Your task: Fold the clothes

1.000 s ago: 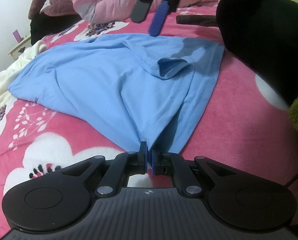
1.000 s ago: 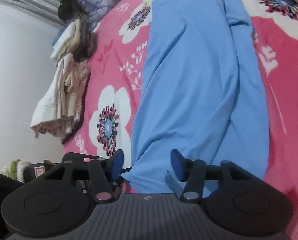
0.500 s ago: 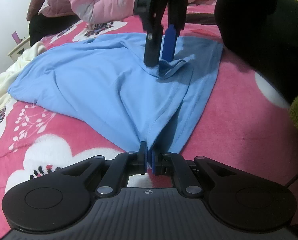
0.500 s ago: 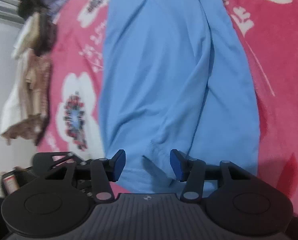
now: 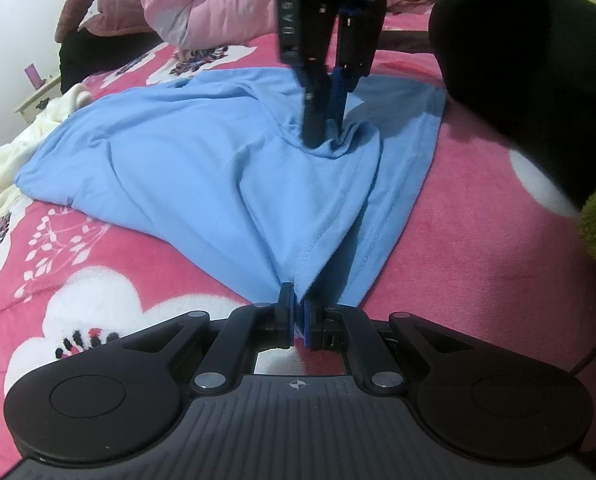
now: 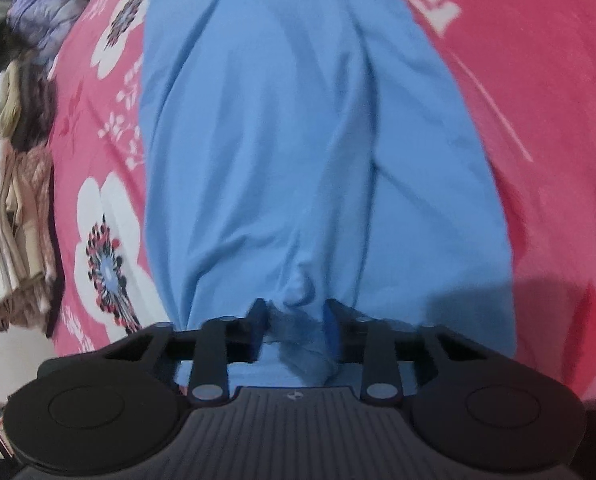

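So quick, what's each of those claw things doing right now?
Left gripper: shut on the blue shirt's edge.
Right gripper: jaws just closing, pinching a bunched fold of the shirt.

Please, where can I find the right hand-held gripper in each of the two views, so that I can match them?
Left wrist view: the right hand-held gripper comes down from the top centre onto the blue shirt.
Right wrist view: bottom centre, its jaws have just been closing on a bunched fold.
Shared landmark: the blue shirt.

Left gripper (image 5: 296,312) clamped tight on cloth, pointing down; right gripper (image 6: 295,322) tilted steeply down, jaws just closing on gathered cloth.
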Tool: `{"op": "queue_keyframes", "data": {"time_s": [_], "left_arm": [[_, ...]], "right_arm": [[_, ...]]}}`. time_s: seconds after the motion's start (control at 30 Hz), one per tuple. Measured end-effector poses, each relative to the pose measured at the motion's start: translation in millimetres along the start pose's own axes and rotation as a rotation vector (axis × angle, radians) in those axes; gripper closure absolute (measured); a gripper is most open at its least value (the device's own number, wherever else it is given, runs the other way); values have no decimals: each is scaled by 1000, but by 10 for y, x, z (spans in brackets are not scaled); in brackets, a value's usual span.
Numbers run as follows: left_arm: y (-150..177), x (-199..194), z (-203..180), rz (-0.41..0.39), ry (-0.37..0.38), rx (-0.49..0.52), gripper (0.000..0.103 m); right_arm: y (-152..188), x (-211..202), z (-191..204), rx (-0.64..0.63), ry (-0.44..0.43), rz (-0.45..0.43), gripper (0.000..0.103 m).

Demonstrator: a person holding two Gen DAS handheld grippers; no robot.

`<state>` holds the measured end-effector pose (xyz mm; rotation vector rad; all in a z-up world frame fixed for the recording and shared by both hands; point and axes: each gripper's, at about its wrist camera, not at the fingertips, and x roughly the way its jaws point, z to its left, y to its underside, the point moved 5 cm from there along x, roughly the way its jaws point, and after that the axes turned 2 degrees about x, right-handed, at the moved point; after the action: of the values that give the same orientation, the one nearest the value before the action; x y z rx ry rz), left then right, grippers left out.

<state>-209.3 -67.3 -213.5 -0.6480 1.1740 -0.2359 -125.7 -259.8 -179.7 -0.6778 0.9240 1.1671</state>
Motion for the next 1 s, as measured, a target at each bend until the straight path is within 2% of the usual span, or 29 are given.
{"op": "queue_keyframes", "data": {"time_s": [0.03,0.07,0.17,0.33,0.53,0.7,0.9,1.0], "left_arm": [[2,-4,-3,-3,-2,-2,100],[2,-14,-6,-7,-5,-1,100],[-4,-57,-23,-27,-6,9,101],[-46,-125,-65,-62,28,64,101],[-102,-170,-68,-68,98,69,102],[-140,-168,-85,-50,173,60,102],[-198,-151,-76,-35,253,27,102],[-194,-96,-105,-15,266,56,102]], "right_arm": [[11,-32,-21,-5,-2,-4,95],[22,-63,-42,-9,-4,-8,97],[63,-183,-90,-39,3,-25,98],[131,-537,-260,-146,136,-43,98],[226,-615,-374,-242,257,25,99],[302,-594,-318,-329,318,101,99],[312,-533,-338,-374,385,181,99],[296,-456,-349,-378,404,223,99]]}}
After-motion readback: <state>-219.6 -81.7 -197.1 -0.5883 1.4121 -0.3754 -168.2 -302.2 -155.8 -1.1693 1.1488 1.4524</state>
